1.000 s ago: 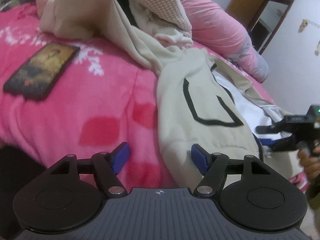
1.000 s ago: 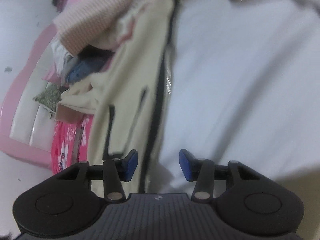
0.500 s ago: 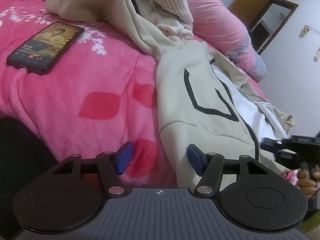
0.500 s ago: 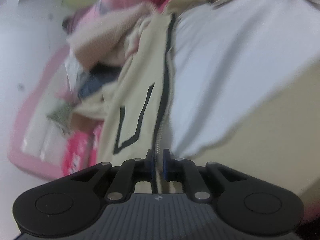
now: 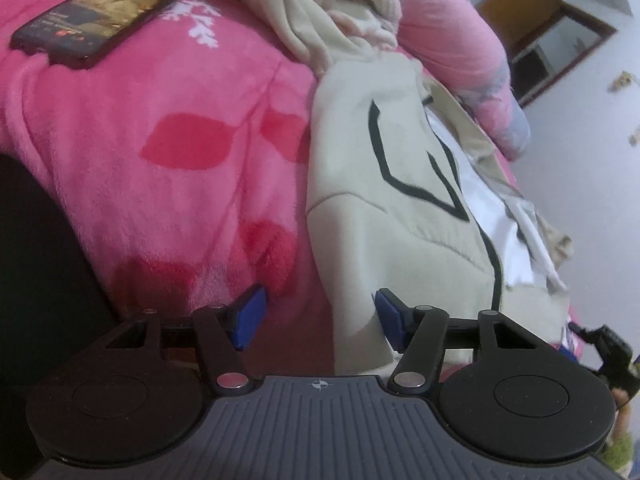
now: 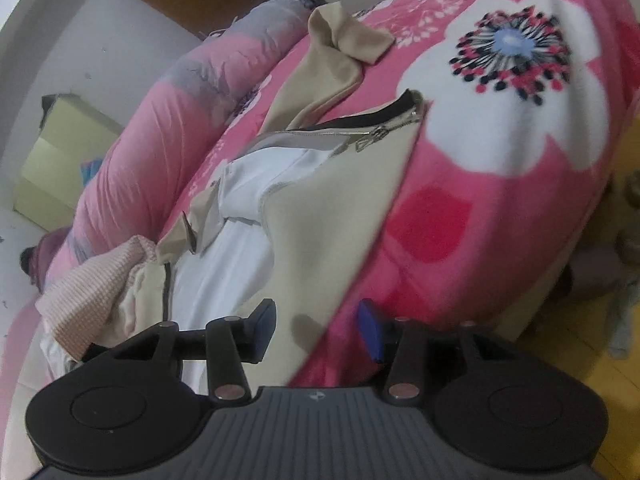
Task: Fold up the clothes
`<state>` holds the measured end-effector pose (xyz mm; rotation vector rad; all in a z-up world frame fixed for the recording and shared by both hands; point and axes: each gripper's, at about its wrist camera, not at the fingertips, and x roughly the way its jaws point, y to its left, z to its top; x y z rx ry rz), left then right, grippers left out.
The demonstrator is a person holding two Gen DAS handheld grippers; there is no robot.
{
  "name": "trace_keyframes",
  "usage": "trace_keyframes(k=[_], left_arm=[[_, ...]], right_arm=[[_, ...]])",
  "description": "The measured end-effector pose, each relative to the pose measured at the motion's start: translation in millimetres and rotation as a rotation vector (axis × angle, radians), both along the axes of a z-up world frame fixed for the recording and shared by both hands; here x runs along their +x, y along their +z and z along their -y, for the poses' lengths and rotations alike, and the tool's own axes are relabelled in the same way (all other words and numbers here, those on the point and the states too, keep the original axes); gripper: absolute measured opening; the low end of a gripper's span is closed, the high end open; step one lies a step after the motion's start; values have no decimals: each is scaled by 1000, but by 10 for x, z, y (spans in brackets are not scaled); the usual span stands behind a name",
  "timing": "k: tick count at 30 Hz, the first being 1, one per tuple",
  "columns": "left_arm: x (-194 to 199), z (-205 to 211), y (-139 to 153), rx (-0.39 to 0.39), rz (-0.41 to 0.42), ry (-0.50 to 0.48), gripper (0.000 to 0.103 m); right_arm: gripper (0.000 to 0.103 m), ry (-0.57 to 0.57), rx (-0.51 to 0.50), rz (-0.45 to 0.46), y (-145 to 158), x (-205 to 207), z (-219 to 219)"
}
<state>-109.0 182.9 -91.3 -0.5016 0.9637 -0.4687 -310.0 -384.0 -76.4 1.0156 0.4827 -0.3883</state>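
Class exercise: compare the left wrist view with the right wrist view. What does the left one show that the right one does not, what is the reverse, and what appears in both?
Only the left wrist view: a phone lying on the pink blanket, and the jacket's black-outlined pocket.

Only the right wrist view: the big white flower print, the zipper, yellow flooring.

Both: the cream jacket with its white lining, the pink blanket, the rolled pink quilt.

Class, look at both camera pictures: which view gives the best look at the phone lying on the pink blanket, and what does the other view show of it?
The left wrist view. There the phone lies near the top left corner on the pink blanket, its lit screen facing up and almost all of it in view. The right wrist view shows nothing of the phone.
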Motion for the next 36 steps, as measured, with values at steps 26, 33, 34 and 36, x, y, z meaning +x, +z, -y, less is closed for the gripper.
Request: trace_keyframes(k=[26, 33, 34, 36], left_arm=[[-22, -19, -2, -144, -134, -13, 7], [-81, -57, 167, 11, -34, -97, 41], [-97, -96, 206, 8, -18, -101, 41], [-129, -173, 283, 2, 12, -109, 47]], right_arm=[[38, -195, 41, -48, 66, -839, 415], [49, -350, -187, -66, 637, -962, 335], [49, -332, -222, -50, 734, -859, 278], [49, -247, -292, -12, 913, -561, 99]])
